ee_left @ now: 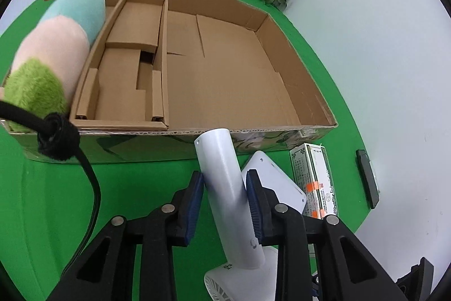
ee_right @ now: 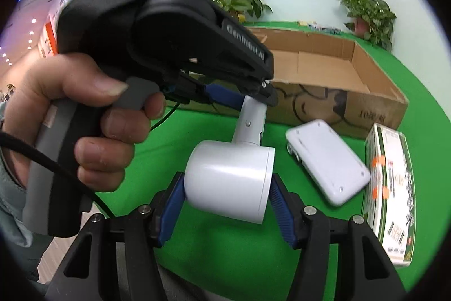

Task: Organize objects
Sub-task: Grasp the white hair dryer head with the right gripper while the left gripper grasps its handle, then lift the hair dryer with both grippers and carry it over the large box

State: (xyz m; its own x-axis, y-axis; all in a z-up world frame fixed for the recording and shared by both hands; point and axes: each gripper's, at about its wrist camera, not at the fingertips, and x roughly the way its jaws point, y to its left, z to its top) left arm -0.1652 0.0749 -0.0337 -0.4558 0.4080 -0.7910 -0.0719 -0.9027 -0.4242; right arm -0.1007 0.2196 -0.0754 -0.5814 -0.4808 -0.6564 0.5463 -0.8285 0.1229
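My left gripper (ee_left: 225,205) has black angular arms, silver round screws behind ribbed blue pads (ee_left: 194,205), and a black braided cable (ee_left: 56,137). My right gripper (ee_right: 228,205) looks alike. My bare hand (ee_right: 84,114) shows; the sleeve seems pale grey-green.

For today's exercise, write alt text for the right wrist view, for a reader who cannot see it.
The right tool straddles the barrel of a white hair dryer, while the left tool, held in a bare hand, clamps its handle. Behind, on the green table, stand an open cardboard box, a flat white device and a green-and-white carton.
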